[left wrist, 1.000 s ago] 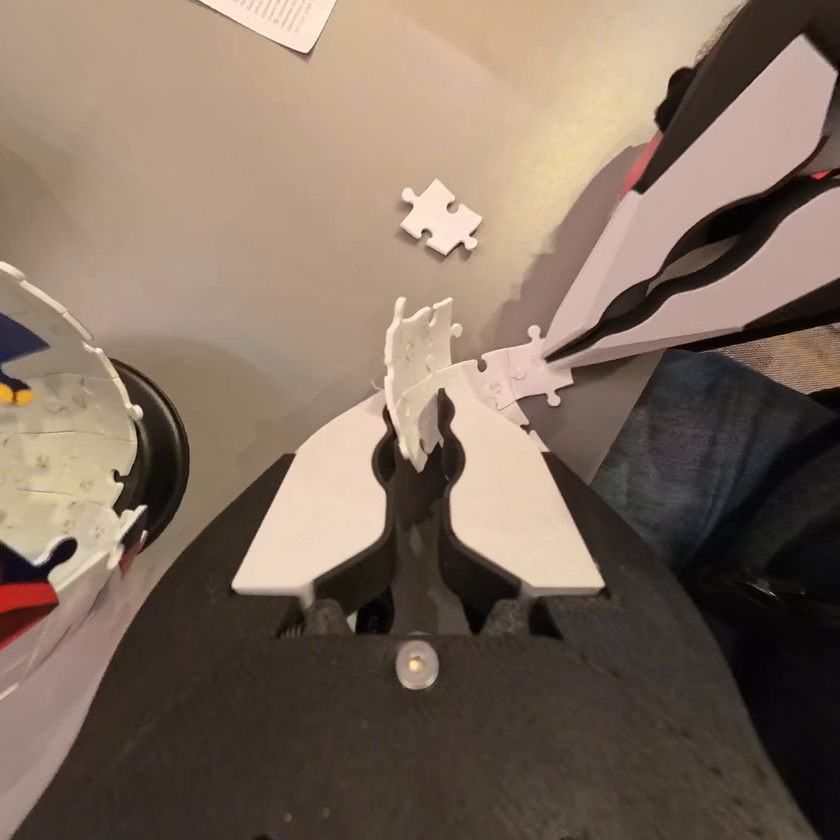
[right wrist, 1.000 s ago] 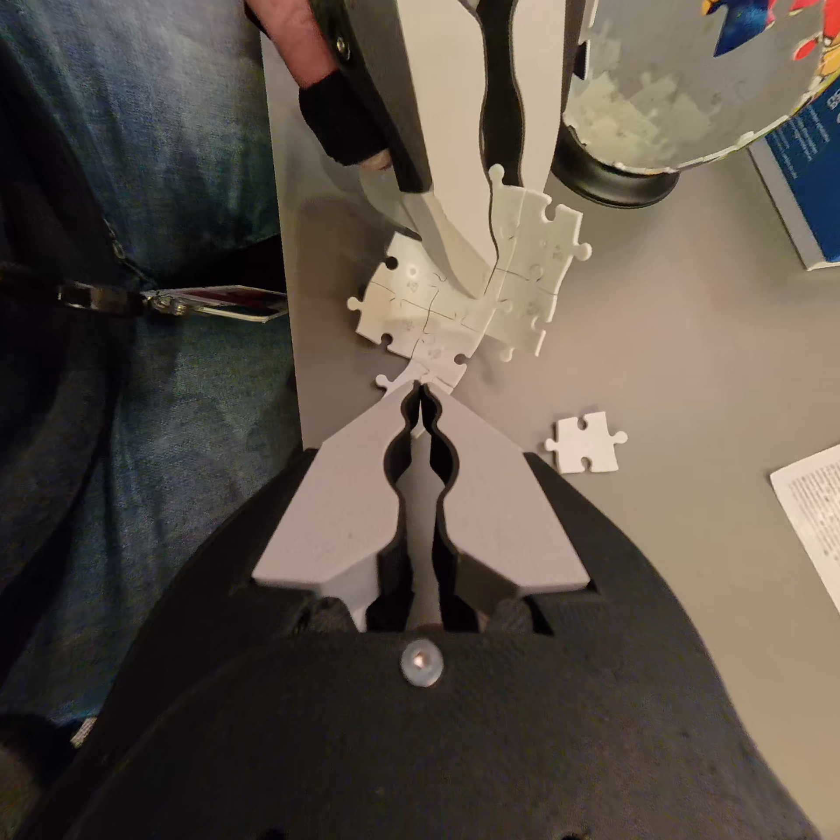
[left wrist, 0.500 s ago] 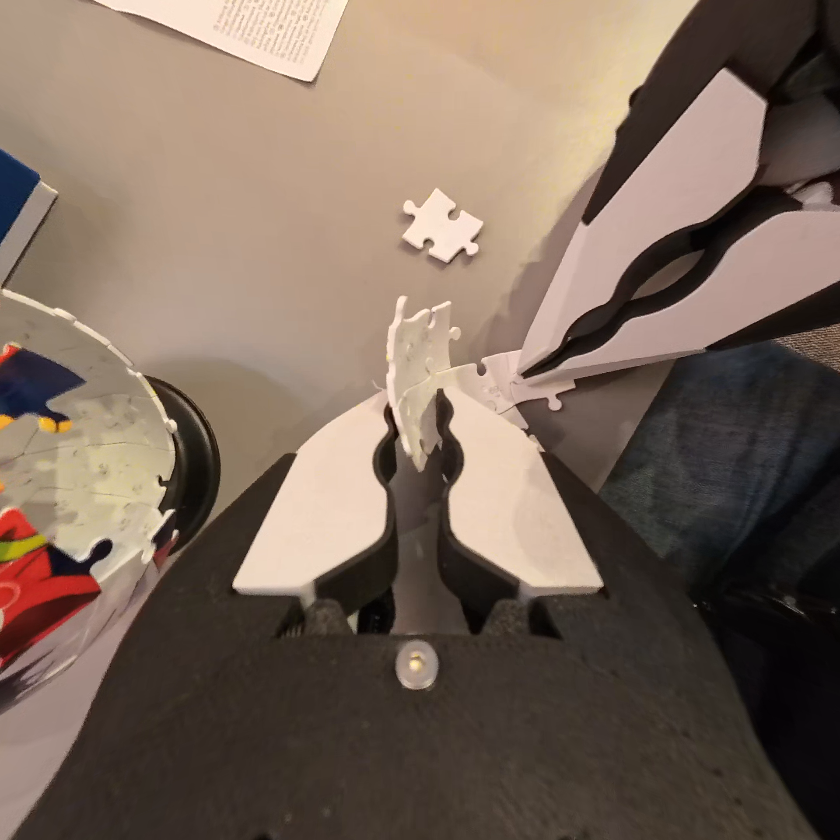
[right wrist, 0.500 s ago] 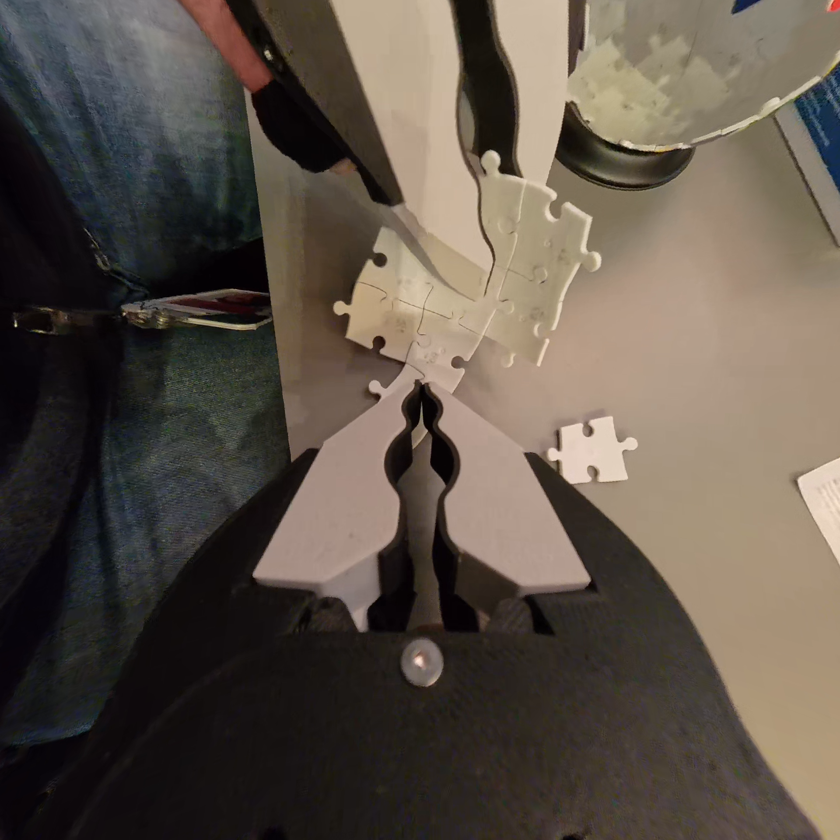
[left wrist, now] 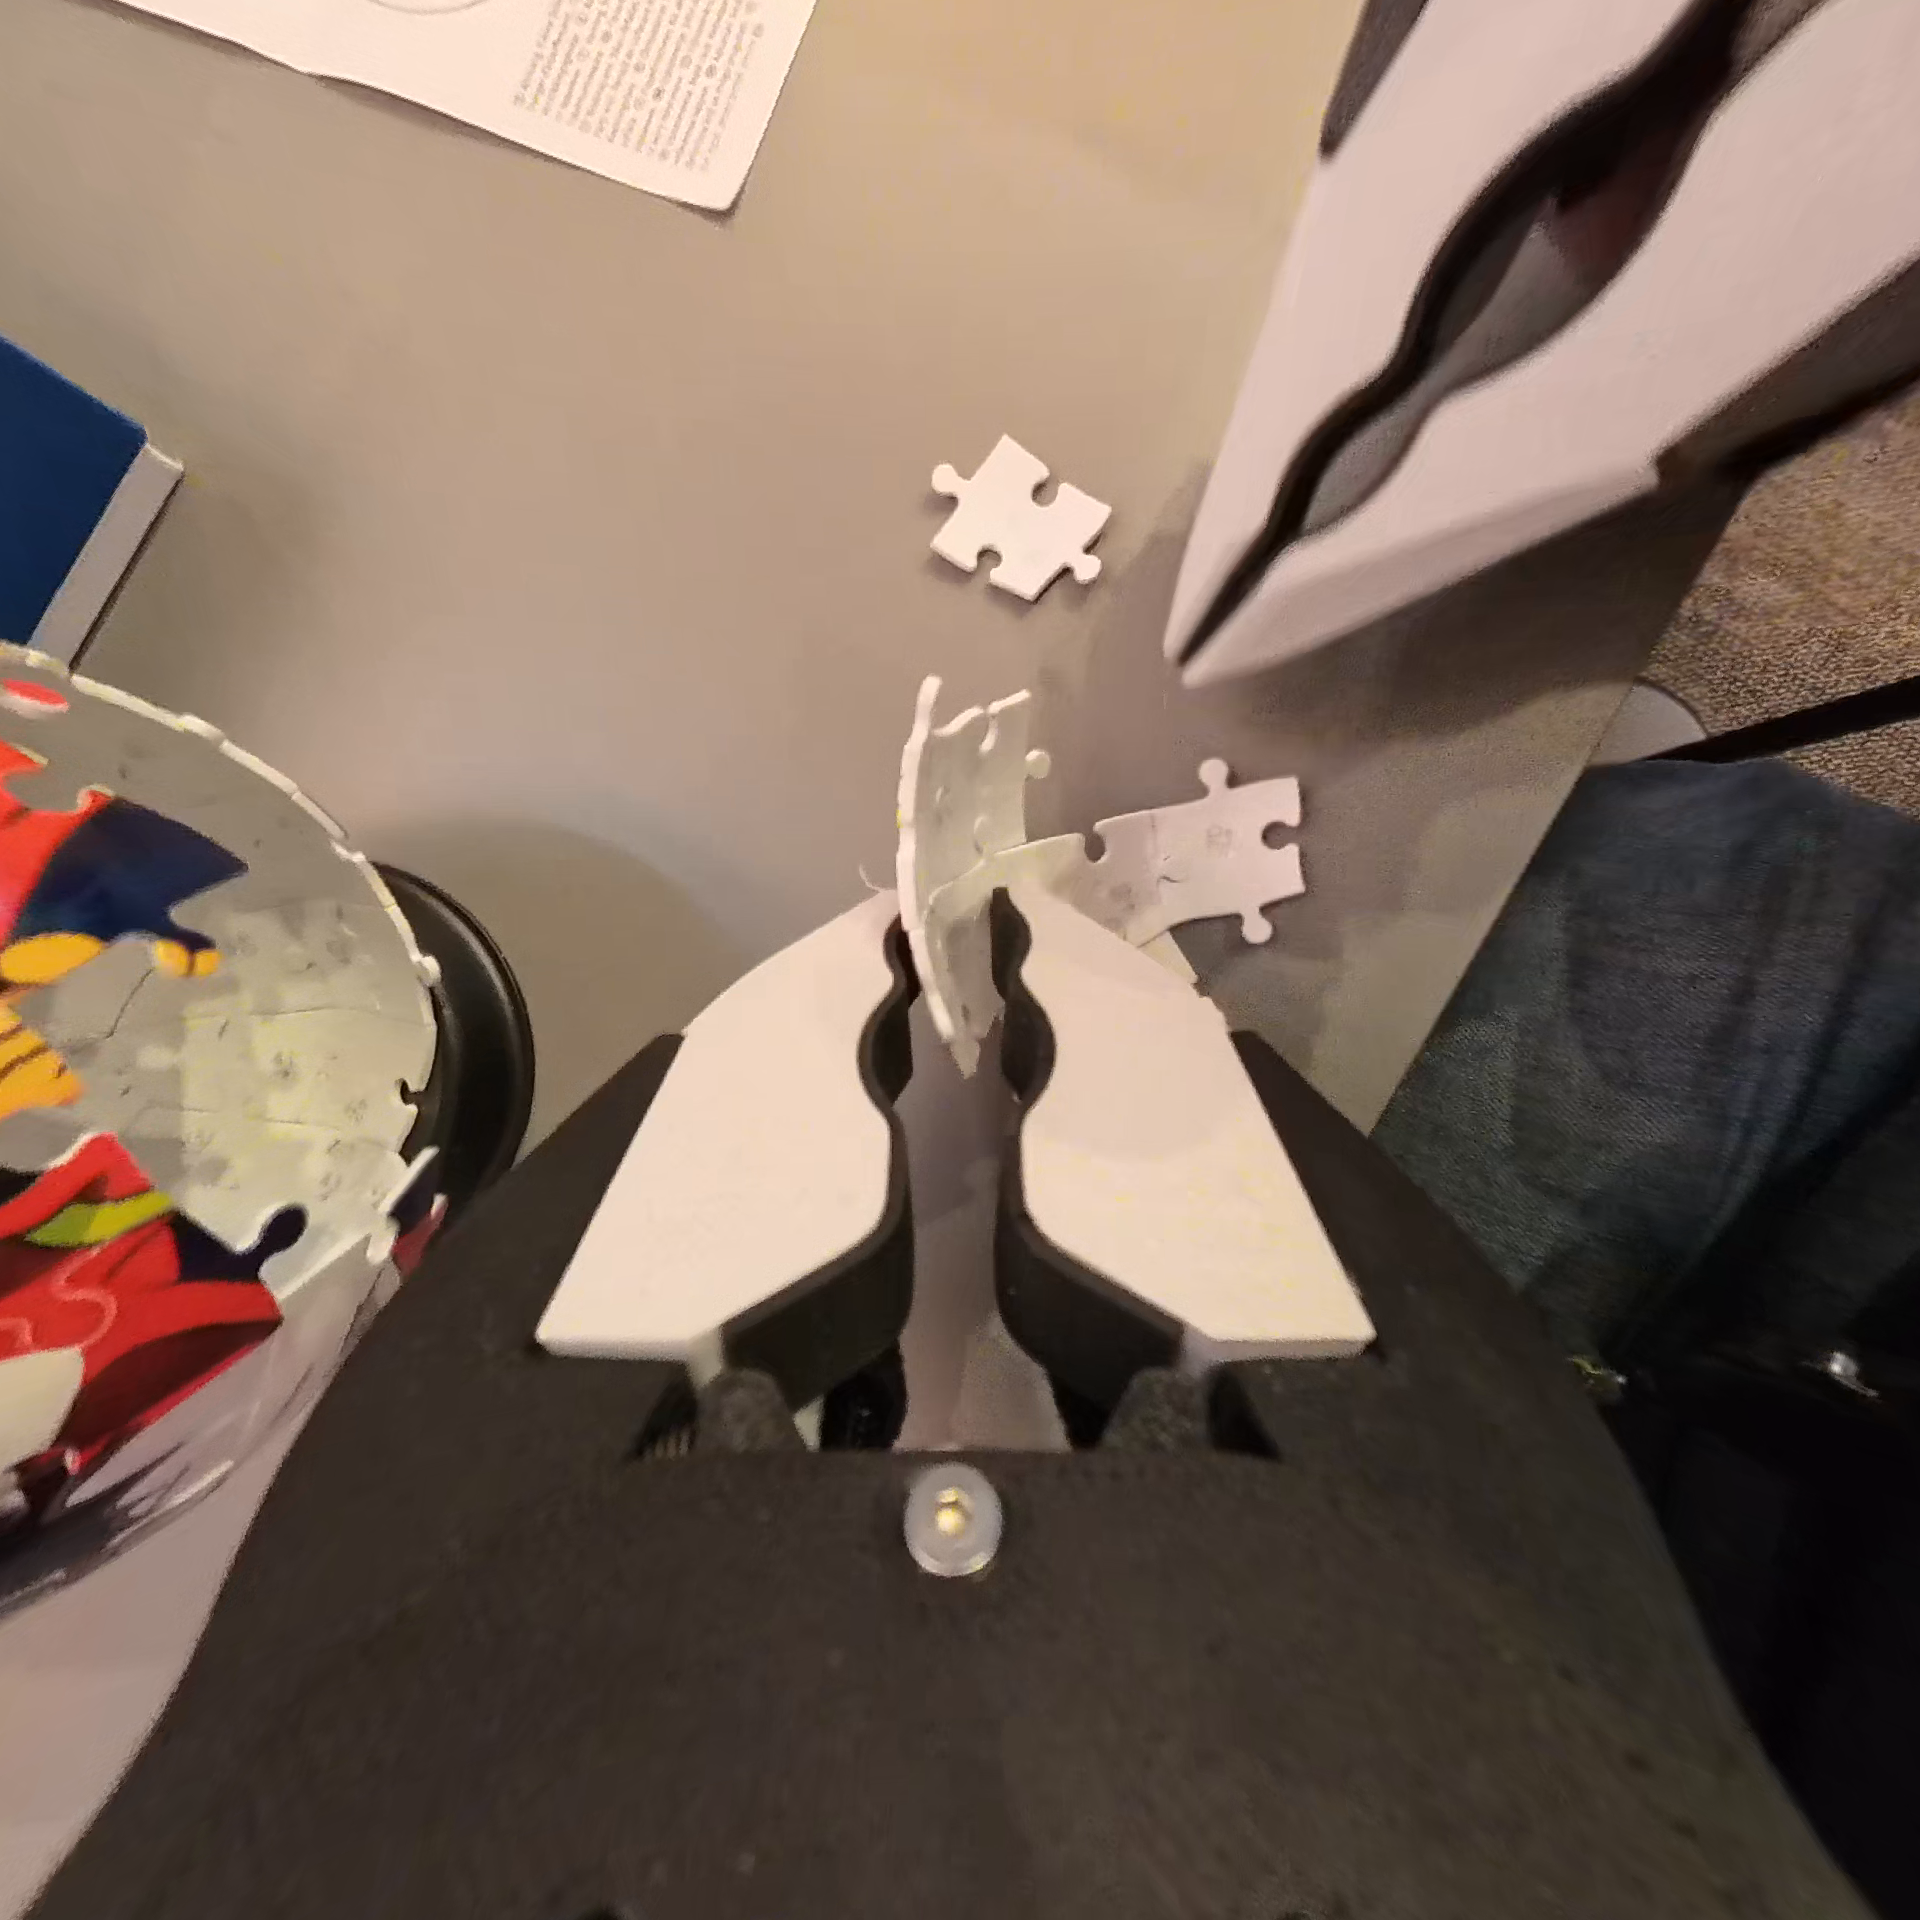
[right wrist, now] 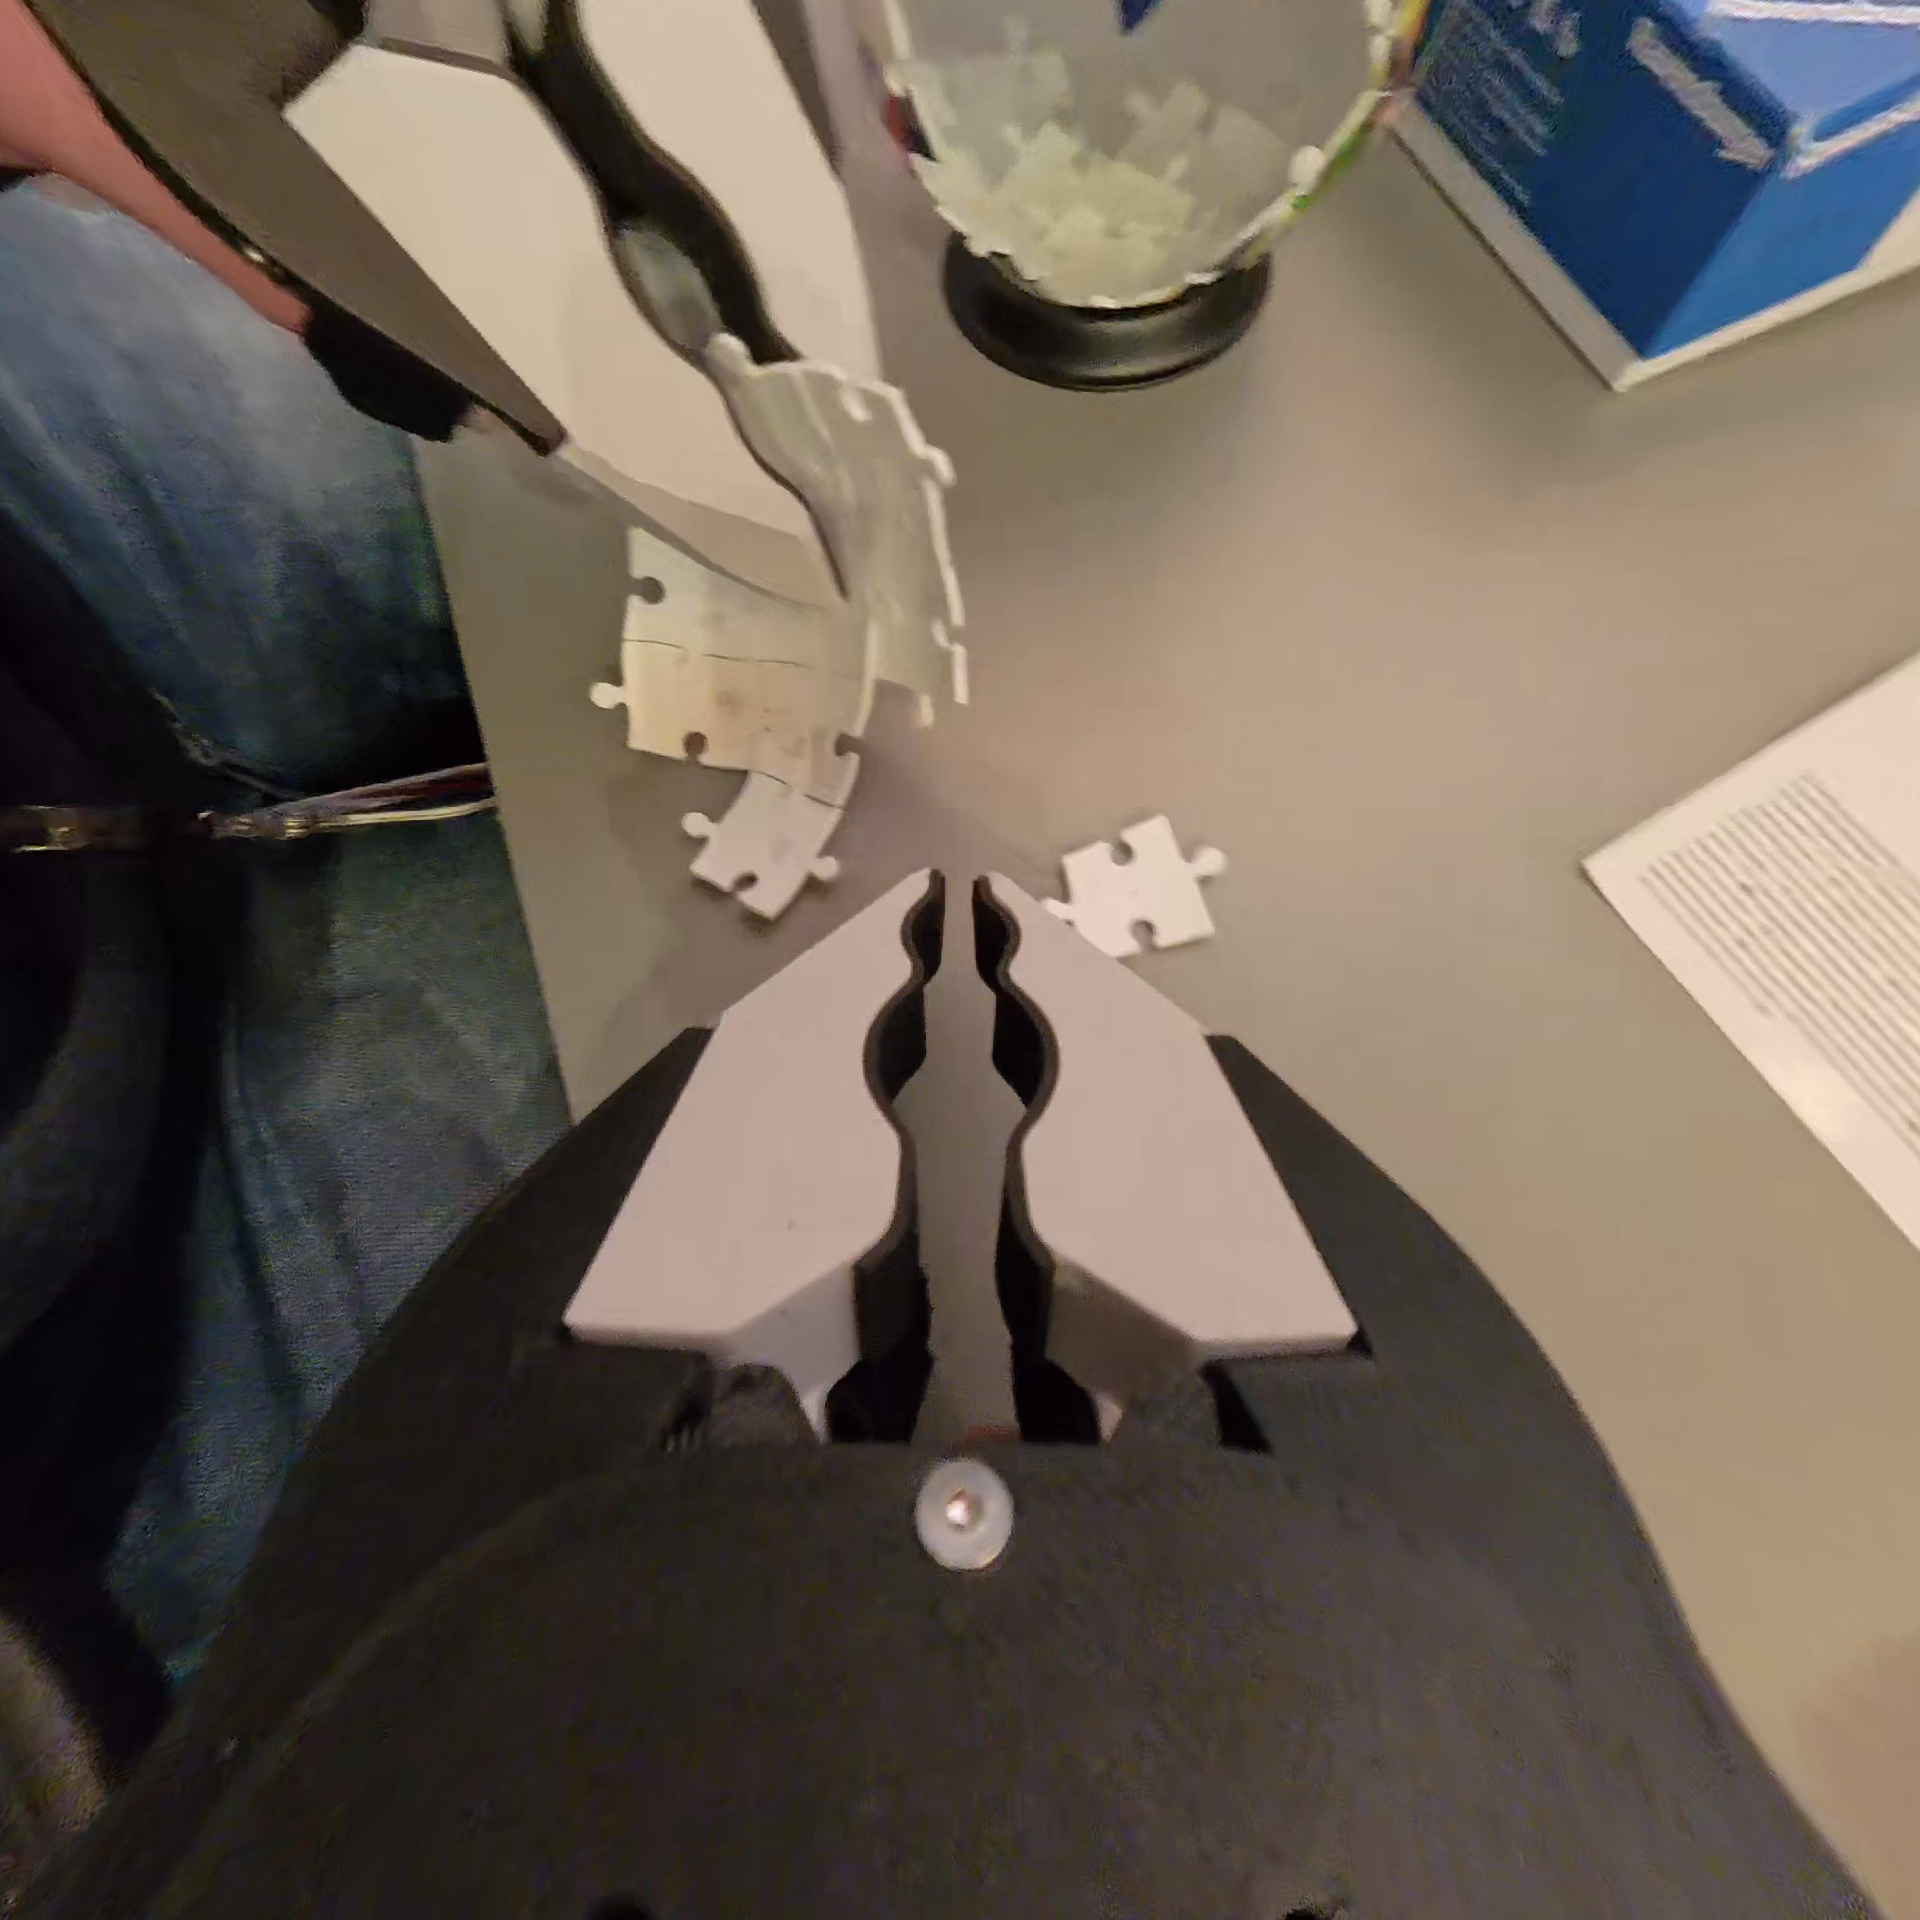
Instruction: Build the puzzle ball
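Note:
My left gripper (left wrist: 948, 914) is shut on a curved cluster of joined white puzzle pieces (left wrist: 1184, 862) and holds it over the grey table's near edge. In the right wrist view the cluster (right wrist: 748, 707) hangs from the left gripper (right wrist: 821, 551). My right gripper (right wrist: 957, 883) is slightly open and empty, just short of the cluster's lowest piece. It also shows in the left wrist view (left wrist: 1184, 655), above and to the right of the cluster. A loose white piece (left wrist: 1018, 516) (right wrist: 1138, 899) lies on the table. The partly built puzzle ball (left wrist: 229, 1039) (right wrist: 1132, 156) sits on a black stand (right wrist: 1101, 322).
A printed paper sheet (left wrist: 582, 83) (right wrist: 1787, 935) lies on the grey table (left wrist: 520, 520). A blue box (right wrist: 1662, 156) stands behind the ball. A person's legs in jeans (right wrist: 260, 1039) are at the table's near edge. Spacing between my two grippers at the tips: around 7 cm. The partly built puzzle ball (right wrist: 1132, 156) lies some 15 cm from my left tips, 20 cm from my right tips. It turns up in the left wrist view (left wrist: 161, 1112) as well.
My right gripper has let go of the cluster's end piece, opened a little and drawn back. The left gripper still holds the cluster and has shifted toward the ball.

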`<state>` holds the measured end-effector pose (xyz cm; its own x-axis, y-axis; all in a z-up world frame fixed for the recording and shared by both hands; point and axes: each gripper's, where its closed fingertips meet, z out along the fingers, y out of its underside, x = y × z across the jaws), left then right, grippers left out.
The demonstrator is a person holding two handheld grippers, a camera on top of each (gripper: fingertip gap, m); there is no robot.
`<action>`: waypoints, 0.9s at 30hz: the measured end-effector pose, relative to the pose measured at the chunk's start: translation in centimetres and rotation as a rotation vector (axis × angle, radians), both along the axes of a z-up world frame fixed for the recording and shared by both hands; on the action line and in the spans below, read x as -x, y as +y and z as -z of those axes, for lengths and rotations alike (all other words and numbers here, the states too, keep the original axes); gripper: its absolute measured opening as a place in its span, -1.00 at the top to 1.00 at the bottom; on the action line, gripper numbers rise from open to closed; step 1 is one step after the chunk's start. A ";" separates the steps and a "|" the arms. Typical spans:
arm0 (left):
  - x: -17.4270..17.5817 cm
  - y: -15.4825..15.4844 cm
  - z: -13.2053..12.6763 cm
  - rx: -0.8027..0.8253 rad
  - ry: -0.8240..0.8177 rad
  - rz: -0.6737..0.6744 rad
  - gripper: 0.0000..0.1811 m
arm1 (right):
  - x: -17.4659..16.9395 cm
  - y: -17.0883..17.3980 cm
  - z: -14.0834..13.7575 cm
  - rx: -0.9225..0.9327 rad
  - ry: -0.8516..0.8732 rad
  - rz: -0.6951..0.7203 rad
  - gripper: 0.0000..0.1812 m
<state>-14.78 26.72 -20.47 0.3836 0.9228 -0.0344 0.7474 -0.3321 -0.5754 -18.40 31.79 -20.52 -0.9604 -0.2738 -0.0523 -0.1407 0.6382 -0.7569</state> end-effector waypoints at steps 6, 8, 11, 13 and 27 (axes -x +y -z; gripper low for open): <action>-0.3 -0.6 -0.1 -0.062 0.004 -0.036 0.90 | 2.6 -0.2 -0.2 -0.012 0.020 0.054 0.84; -0.4 -1.0 -0.1 -0.077 0.003 -0.054 0.90 | 3.1 -0.5 0.6 -0.047 0.035 0.057 0.79; -0.5 -1.2 -0.1 -0.093 0.001 -0.068 0.91 | 3.4 -1.0 1.8 -0.088 0.062 0.050 0.76; -0.6 -1.4 -0.1 -0.093 0.000 -0.072 0.91 | 3.2 -1.5 1.8 -0.079 0.049 0.039 0.75; -1.8 -2.4 -0.5 -0.168 0.007 -0.125 0.94 | 2.4 -2.2 0.6 -0.037 0.073 -0.017 0.77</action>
<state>-12.98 24.29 -20.01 0.2659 0.9563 0.1219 0.7728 -0.1358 -0.6200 -20.82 29.56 -21.16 -0.9572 -0.2894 0.0076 -0.2061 0.6625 -0.7201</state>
